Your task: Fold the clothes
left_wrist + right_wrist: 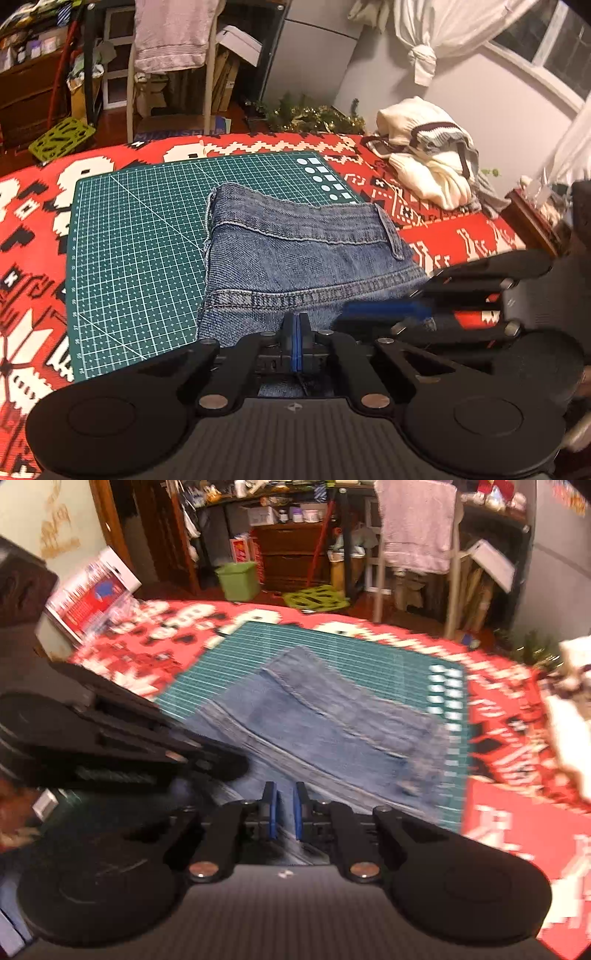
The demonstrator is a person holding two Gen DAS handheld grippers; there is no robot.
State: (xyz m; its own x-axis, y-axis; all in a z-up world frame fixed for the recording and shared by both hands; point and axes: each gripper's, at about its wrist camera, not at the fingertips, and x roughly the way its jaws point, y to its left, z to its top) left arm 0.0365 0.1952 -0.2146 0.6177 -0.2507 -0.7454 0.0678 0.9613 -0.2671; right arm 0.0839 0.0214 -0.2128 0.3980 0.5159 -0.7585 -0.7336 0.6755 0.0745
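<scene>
One pair of jeans, folded on the green mat: we judge it heavy, stiff, best pinched at thick seams; left gripper pressed together on denim, right gripper slightly spread.

- This is a lived-in room in a home, crowded with household things.
- A red patterned blanket covers the work surface, with a green cutting mat laid on it.
- A heap of knitted sweaters lies at the far corner.
- A white curtain, tied in a knot, hangs beside a window.
- A pale towel is draped over a chair.
- Dark wooden drawers and shelves packed with jars and boxes stand against the back wall.
- A green bin sits on the wooden floor.
- Green and gold tinsel lies behind the blanket.
</scene>
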